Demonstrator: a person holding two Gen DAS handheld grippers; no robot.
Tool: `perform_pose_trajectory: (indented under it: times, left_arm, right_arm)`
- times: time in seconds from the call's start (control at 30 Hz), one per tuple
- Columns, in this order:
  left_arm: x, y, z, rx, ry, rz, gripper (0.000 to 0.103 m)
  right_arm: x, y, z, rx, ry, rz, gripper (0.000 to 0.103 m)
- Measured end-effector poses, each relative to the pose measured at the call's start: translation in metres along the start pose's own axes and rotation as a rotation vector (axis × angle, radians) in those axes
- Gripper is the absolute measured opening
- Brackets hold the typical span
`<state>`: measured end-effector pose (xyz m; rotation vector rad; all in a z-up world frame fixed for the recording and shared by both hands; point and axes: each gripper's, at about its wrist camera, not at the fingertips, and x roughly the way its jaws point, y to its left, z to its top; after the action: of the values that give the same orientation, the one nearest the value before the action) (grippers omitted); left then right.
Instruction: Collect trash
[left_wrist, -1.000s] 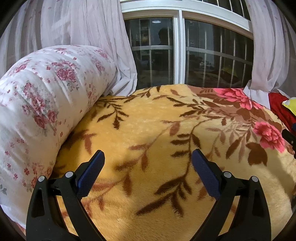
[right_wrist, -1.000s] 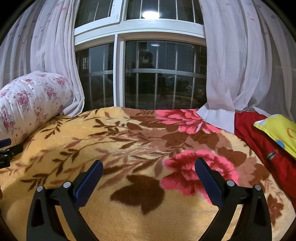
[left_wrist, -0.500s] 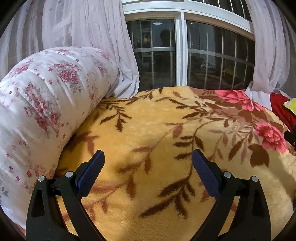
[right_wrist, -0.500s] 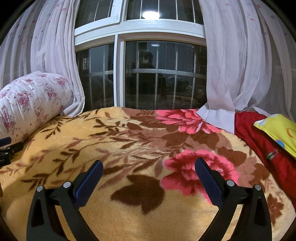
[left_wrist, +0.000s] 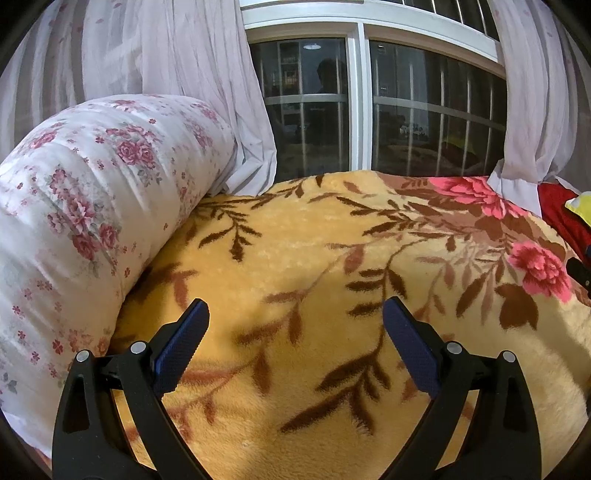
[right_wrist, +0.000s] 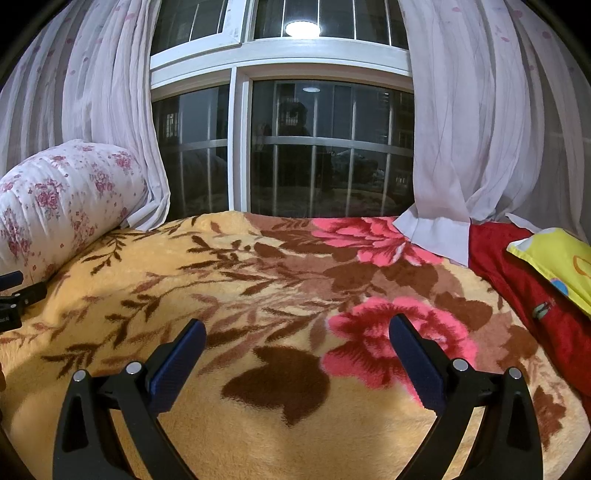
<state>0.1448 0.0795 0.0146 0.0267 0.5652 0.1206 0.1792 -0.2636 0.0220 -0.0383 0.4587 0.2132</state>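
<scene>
No trash shows in either view. My left gripper (left_wrist: 295, 314) hangs open over a yellow floral blanket (left_wrist: 314, 258), nothing between its blue pads. My right gripper (right_wrist: 297, 328) is open too, above the same blanket (right_wrist: 258, 295) near a pink flower print. The left gripper's tip (right_wrist: 14, 291) shows at the left edge of the right wrist view. A dark bit of the right gripper (left_wrist: 580, 273) peeks in at the right edge of the left wrist view.
A rolled white floral quilt (left_wrist: 81, 206) lies along the left of the bed. Sheer curtains (right_wrist: 480, 129) frame a dark barred window (right_wrist: 314, 155) behind it. A red cloth (right_wrist: 535, 295) and a yellow pillow (right_wrist: 554, 258) sit at the right.
The left wrist view has shifted a little: the quilt and blanket sit slightly lower and further right in frame. The right wrist view is almost unchanged. Both grippers stay open.
</scene>
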Motion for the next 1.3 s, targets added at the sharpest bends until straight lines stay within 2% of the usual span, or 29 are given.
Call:
perform_pose_trajectory:
  times: [0.9,1.3]
  left_arm:
    - [0.0,0.0,0.0,-0.003,0.0,0.003,0.093]
    - [0.002,0.01,-0.003,-0.059,-0.046,-0.016,0.093]
  right_arm:
    - [0.0,-0.002,0.0,-0.005,-0.003,0.006,0.098]
    - [0.004,-0.001,-0.004,-0.018,0.01,0.008,0.098]
